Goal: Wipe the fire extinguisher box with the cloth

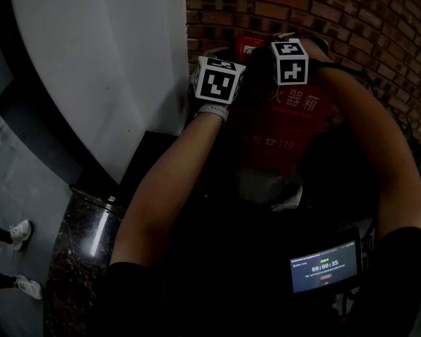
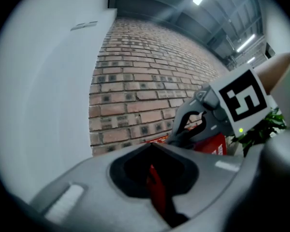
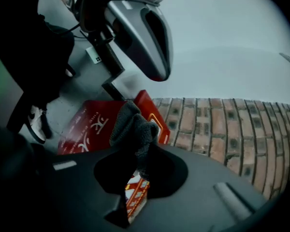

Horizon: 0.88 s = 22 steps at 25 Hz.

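Note:
The red fire extinguisher box stands against the brick wall, and both arms reach over its top. The left gripper's marker cube and the right gripper's marker cube sit side by side there; the jaws are hidden behind them. In the right gripper view my right gripper is shut on a dark grey cloth, bunched just above the box's red top. My left gripper has its jaws met with nothing between them, and red box surface shows beneath. The right gripper hangs just ahead of it.
A brick wall runs behind the box, and a white curved wall rises to the left. A bystander's white shoes stand on the dark floor at lower left. A small lit screen hangs at the chest. Green leaves show to the right.

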{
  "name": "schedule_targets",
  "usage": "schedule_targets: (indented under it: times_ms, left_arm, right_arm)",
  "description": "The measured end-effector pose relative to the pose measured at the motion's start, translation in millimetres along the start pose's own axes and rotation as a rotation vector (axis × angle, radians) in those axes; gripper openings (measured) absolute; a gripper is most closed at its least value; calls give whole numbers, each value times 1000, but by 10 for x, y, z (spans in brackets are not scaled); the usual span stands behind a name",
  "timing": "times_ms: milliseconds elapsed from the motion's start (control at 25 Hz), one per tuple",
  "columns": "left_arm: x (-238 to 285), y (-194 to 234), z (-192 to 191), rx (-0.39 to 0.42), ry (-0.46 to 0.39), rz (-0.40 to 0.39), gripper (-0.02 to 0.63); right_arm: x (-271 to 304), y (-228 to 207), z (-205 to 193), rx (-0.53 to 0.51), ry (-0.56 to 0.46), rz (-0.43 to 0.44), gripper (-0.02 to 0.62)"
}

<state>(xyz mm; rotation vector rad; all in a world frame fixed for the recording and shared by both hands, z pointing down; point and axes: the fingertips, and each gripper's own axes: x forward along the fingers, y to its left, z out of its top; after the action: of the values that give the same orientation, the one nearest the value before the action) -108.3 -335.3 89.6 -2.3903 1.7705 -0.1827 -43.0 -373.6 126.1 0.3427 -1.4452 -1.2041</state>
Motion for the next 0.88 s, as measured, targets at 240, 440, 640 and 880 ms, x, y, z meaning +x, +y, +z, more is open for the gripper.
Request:
schedule_targets:
  times_ms: [240, 440, 640, 880]
  left_arm:
    - [325, 254, 15, 79, -7, -8, 3]
    - [648, 437, 0, 97, 1, -40, 3]
    - [944, 555, -175, 87, 10, -54, 3]
    - [995, 610, -503, 55, 27, -71, 3]
  right_arm:
    - [275, -512, -310, 104, 92, -143, 36]
    - [671, -774, -538, 137, 132, -146, 37]
    - [1043, -981, -590, 187, 119, -138, 37]
    - [1369, -914, -499, 73, 113, -137, 32]
